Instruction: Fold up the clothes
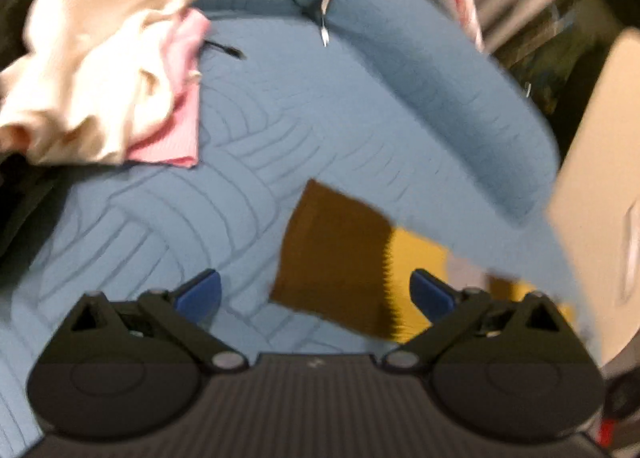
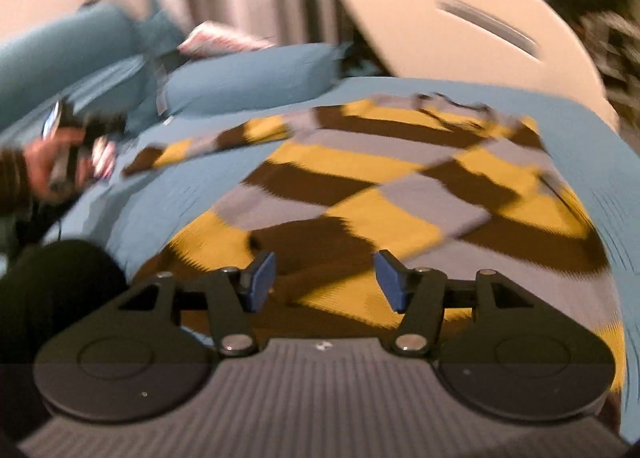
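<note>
Striped sweater (image 2: 360,194) is lying soft and floppy, best pinched at its hem, while both grippers, left gripper (image 1: 316,290) and right gripper (image 2: 326,278), are hovering parted and empty

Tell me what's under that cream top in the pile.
A pink garment sticks out from under the cream top, both lying on the blue quilt. Anything deeper in the pile is covered.

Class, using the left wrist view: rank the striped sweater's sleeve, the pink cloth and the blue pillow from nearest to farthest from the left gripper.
From the left gripper:
1. Striped sweater's sleeve, just ahead, slightly right.
2. Pink cloth, farther, upper left, under a cream garment.
3. Blue pillow, at the back right; its far end is plainly farthest.
</note>
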`<state>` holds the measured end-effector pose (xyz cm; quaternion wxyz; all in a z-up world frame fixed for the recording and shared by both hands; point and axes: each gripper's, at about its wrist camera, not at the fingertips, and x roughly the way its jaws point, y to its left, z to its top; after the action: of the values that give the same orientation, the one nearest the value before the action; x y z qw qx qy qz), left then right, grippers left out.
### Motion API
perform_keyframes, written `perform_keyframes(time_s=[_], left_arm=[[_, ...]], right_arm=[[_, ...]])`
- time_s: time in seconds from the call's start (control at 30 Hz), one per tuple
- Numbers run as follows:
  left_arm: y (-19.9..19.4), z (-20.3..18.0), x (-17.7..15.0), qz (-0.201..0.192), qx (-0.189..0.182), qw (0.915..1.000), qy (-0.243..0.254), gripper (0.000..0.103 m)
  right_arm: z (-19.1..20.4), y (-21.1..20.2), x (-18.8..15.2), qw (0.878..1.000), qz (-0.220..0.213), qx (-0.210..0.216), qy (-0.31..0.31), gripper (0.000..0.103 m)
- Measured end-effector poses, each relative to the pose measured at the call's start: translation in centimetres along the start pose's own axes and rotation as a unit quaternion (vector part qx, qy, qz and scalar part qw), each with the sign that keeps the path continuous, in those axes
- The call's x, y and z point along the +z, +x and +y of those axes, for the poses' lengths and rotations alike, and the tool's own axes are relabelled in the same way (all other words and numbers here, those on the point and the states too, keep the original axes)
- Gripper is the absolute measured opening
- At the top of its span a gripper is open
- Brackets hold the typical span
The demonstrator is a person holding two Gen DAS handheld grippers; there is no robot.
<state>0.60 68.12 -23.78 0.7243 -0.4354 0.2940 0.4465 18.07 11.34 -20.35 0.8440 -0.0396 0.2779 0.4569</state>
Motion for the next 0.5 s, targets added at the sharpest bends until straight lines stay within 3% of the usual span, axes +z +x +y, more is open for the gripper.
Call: perform_keyframes(time_s=[0.13,0.2,0.23,0.27,0.37,0.4,0.5], left_arm=[[1.8,-3.5,-0.8,-0.025,0.046,0.9894,0.136,0.100],[1.7,-3.9,-0.8,-0.044,0.043,0.9880,0.142,0.076],[1.7,-3.9,-0.7,-0.050,0.038,0.9888,0.135,0.039],[1.6,-3.8,-0.5,-0.053,0.031,0.9899,0.128,0.011],[0.5,-3.9,-0.2,-0.047,-0.006,0.9931,0.107,0.010],[-0.7,-4.6,-0.3,-0.066,-0.010,0.9907,0.119,0.010],[-5.6,-9.6,-1.9,-0.133,-0.055,0.9697,0.197,0.010]], right_arm=[[-2.8,-0.6,-0.9,0.998,0.006,-0.022,0.064,0.059],[-3.5,0.0,-1.1,0.996,0.007,-0.023,0.087,0.059],[-3.8,0.0,-1.1,0.995,0.004,-0.022,0.098,0.059],[-4.0,-0.1,-1.1,0.995,0.002,-0.021,0.102,0.059],[-4.7,-0.8,-0.8,0.994,-0.017,-0.027,0.105,0.059],[-5.2,-1.3,-0.6,0.993,-0.028,-0.034,0.106,0.059],[-7.4,-3.3,-0.5,0.988,-0.065,-0.063,0.123,0.059]])
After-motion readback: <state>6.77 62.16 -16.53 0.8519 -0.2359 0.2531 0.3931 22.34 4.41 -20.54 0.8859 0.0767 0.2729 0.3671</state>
